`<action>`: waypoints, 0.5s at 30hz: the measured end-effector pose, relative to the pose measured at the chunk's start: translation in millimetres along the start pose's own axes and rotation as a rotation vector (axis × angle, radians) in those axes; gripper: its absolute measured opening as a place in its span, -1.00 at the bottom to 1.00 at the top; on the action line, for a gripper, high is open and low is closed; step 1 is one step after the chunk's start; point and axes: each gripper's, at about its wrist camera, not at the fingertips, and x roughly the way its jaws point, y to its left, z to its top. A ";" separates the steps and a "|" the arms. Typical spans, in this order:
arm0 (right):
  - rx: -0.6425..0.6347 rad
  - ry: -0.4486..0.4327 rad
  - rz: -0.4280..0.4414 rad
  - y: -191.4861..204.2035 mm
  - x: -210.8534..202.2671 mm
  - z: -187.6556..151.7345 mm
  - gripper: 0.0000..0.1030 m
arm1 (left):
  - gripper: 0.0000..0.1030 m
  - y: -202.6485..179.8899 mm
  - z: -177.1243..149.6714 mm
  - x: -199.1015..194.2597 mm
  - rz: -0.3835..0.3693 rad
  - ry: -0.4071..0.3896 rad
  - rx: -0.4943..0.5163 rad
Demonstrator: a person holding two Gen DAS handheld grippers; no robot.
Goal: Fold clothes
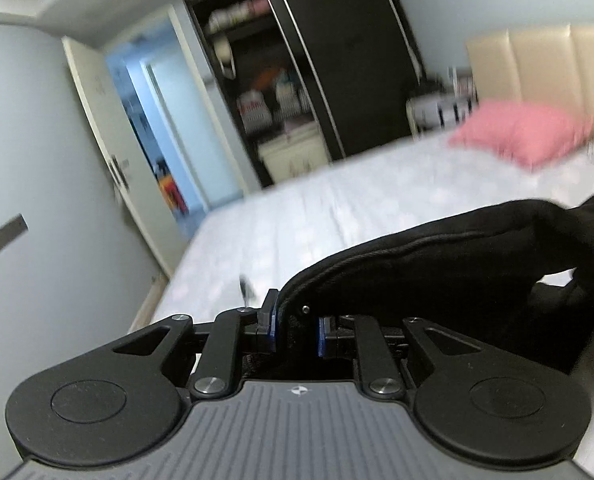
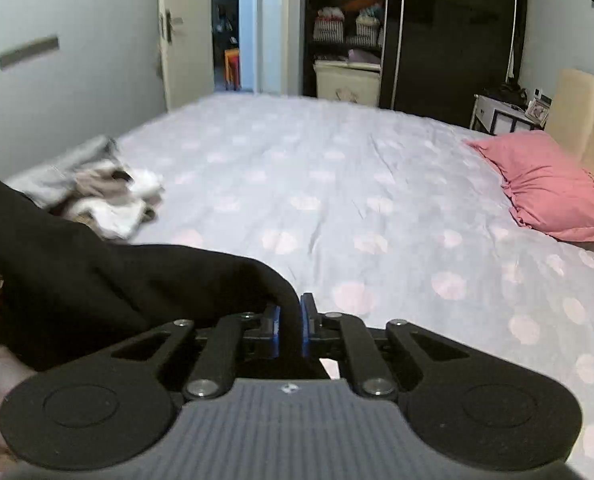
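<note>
A black garment (image 1: 457,256) hangs between both grippers above the bed. In the left wrist view my left gripper (image 1: 295,326) is shut on a seamed edge of it, and the cloth runs off to the right. In the right wrist view my right gripper (image 2: 290,320) pinches a fold of the same black garment (image 2: 97,276), which stretches away to the left and hides the bed's near left corner. The blue pads (image 2: 307,320) press on the cloth.
The bed (image 2: 337,184) has a pale sheet with pink spots. A pile of light clothes (image 2: 109,192) lies at its left side. A pink pillow (image 2: 553,196) rests by the beige headboard (image 2: 581,112). Beyond stand a dark wardrobe (image 2: 449,32) and an open door (image 2: 185,32).
</note>
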 end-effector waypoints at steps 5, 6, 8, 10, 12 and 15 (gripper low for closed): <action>0.028 0.090 0.005 -5.3 75.9 5.2 -0.76 | -0.70 -3.0 -20.8 56.6 0.016 0.088 0.012; 0.025 0.106 0.002 -1.9 86.5 4.6 -0.72 | -0.70 -1.9 -22.5 67.9 0.017 0.103 0.008; 0.016 0.128 -0.005 -0.7 101.4 4.5 -0.54 | -0.70 -0.6 -23.7 87.9 0.011 0.130 0.010; -0.002 0.117 -0.025 -1.0 101.4 6.1 -0.18 | -0.70 -5.7 -28.3 99.0 0.011 0.145 0.026; -0.026 0.101 -0.047 -2.0 92.3 7.7 -0.02 | -0.70 -8.0 -31.6 108.2 0.013 0.152 0.033; -0.031 0.071 -0.046 -3.6 62.1 1.4 -0.02 | -0.70 -7.7 -36.8 117.9 0.008 0.165 0.034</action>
